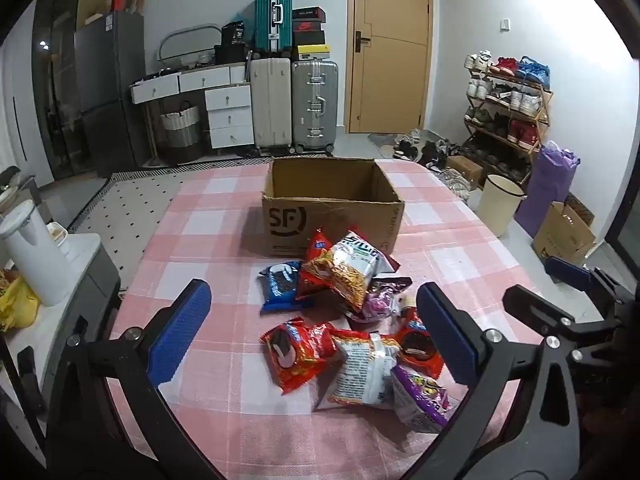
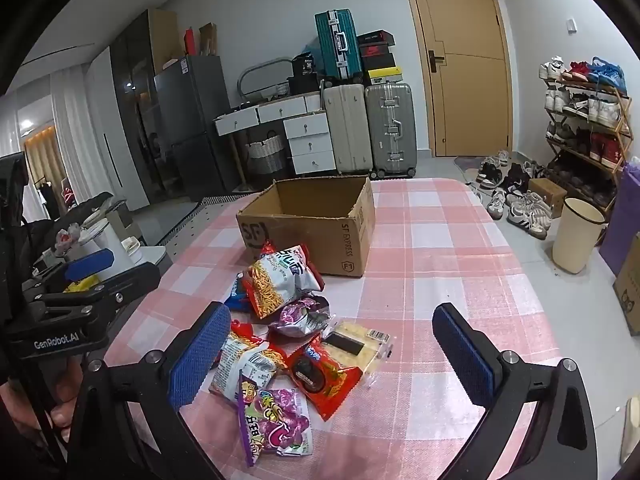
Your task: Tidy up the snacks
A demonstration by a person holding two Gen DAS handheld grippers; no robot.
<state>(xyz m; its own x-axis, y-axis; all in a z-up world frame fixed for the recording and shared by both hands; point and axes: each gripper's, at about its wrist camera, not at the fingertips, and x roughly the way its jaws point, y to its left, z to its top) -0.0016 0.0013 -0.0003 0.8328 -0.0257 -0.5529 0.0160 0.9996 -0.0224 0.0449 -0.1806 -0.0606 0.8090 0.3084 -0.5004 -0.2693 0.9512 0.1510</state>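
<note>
Bench [image 1: 208,240] with pink checked cloth carried an open cardboard box [image 1: 332,216] at 12 o'clock. Snack packets [image 1: 344,312] lay heaped in front of the box, at the centre, one leaning against its front wall. Left gripper [image 1: 314,328] and right gripper [image 2: 340,348] each hovered above the heap, jaws spread wide, grasping nothing.

Tabletop [image 1: 224,216]: pink-and-white check. Cardboard box [image 1: 288,220]: brown with black lettering. Biscuit packet [image 1: 278,284]: blue. Noodle-snack packet [image 1: 340,272]: red, white and orange. Candy packet [image 2: 276,420]: purple and pink. Fingers [image 1: 182,332] of both hand-held grippers: blue pads on black frames.
</note>
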